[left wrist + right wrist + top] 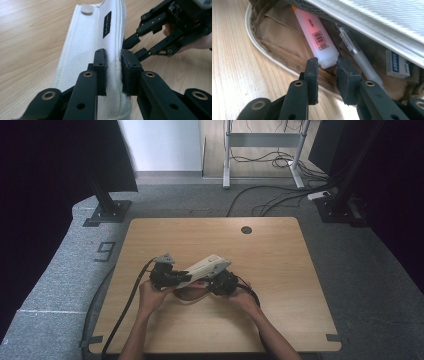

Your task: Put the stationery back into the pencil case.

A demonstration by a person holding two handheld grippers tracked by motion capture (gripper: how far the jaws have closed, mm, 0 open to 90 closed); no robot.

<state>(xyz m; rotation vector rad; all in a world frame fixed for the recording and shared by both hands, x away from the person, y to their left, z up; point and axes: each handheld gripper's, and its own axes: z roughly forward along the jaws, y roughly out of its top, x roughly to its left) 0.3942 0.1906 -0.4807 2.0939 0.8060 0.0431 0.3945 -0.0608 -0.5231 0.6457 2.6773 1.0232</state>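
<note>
A white fabric pencil case [207, 266] lies mid-table, its upper flap [87, 45] lifted. My left gripper [114, 71] is shut on the flap's stitched edge; in the high view it [185, 278] reaches in from the left. The raised flap [374, 15] uncovers a brown lining holding a white tube [318, 37] with an orange cap and barcode, a clear pen [359, 53] and a white eraser [398, 65]. My right gripper [327, 68] is open at the case's mouth, its pads just short of the tube's end, gripping nothing. It also appears at the case's right side [131, 48].
The wooden table [280, 270] has a round cable hole [246, 229] at its far edge. A black cable [125, 305] trails off the left gripper toward the front left corner. Grey carpet, dark stands and floor cables surround the table.
</note>
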